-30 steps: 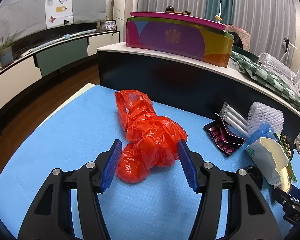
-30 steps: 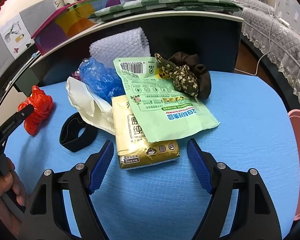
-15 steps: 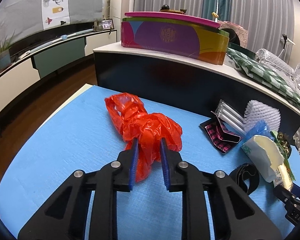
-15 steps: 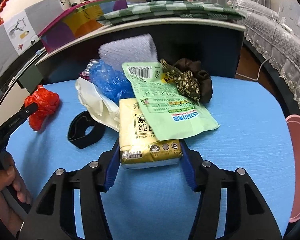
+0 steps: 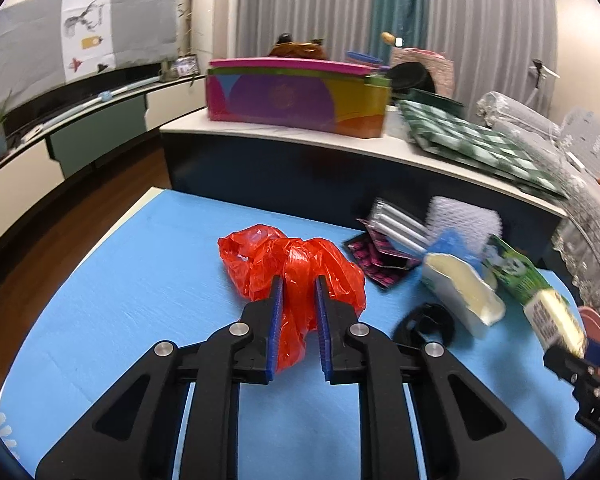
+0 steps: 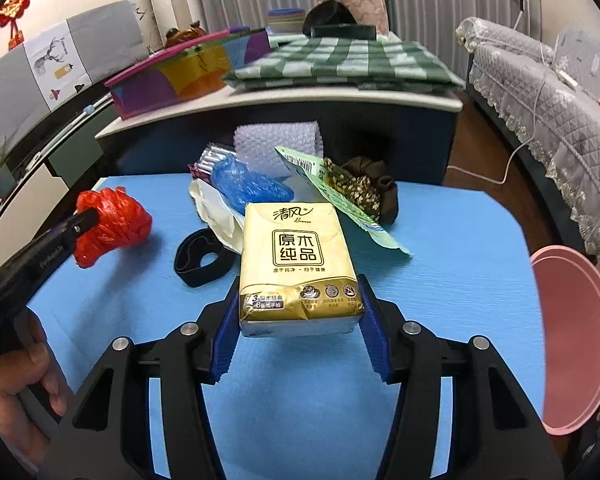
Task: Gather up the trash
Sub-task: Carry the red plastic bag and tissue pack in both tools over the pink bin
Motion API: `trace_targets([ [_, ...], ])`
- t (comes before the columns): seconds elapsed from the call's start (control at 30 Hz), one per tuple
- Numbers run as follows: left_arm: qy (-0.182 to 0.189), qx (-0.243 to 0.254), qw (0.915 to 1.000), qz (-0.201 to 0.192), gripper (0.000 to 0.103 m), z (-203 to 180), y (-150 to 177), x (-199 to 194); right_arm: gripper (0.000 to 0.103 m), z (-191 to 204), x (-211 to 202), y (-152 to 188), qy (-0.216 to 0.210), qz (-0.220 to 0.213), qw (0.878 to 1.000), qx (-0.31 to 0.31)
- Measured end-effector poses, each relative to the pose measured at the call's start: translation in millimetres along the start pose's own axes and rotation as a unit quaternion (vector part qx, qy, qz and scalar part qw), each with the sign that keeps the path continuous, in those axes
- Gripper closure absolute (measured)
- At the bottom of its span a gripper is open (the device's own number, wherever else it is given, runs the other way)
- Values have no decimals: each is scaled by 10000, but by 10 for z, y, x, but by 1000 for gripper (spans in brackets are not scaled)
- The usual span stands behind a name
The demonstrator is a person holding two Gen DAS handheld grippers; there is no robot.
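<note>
A table covered in a bright blue textured mat [image 6: 440, 280] fills both views, with a raised dark counter behind it. At the table's right edge sits a round pink plastic basin [image 6: 572, 340], probably where the trash goes; its inside cannot be seen.

The collecting looks only just begun: two pieces are gripped, nothing is visibly dropped off, and a heap is left on the table. In that heap lie a pale green printed plastic pouch [image 6: 340, 200], a white bubble-textured roll [image 6: 278, 142], a crumpled blue plastic bag [image 6: 248, 186], a white torn wrapper [image 6: 214, 212], a dark brown and floral fabric scrunchie [image 6: 368, 192], a black elastic band loop [image 6: 202, 258], and a small black and pink foil packet [image 5: 380, 258].

The left claw [image 5: 296, 300] is nearly closed and closing a little further, its blue pads squeezing a crumpled red plastic bag [image 5: 292, 260], whose bulk sits near the table's left side, seemingly just clear of the mat.

The right claw [image 6: 298, 312] stands about half open, its pads pressed on both sides of a yellow and gold pack of tissues [image 6: 296, 256], held just above the mat in front of the heap.

A person's hand [image 6: 16, 380] grips the left tool's handle at lower left.
</note>
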State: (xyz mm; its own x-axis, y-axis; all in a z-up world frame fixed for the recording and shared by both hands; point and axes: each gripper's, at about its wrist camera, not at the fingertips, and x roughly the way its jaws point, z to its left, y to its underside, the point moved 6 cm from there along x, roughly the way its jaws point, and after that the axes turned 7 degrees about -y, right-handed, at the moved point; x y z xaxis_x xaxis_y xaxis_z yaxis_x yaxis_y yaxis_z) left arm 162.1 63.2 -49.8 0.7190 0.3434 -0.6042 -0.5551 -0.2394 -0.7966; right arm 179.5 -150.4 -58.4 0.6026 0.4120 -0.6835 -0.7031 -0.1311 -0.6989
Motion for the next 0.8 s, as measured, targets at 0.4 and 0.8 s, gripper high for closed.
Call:
trace_targets([
  [0.4,448,368,9980,-254,88,-312,18,-494,49,-42,-572,-53,240,-389,9988,-188],
  [0.8,793,689,9932,-499,88,-564,157,-963,49,-418,-1069,-10,604,-735,9955,-13],
])
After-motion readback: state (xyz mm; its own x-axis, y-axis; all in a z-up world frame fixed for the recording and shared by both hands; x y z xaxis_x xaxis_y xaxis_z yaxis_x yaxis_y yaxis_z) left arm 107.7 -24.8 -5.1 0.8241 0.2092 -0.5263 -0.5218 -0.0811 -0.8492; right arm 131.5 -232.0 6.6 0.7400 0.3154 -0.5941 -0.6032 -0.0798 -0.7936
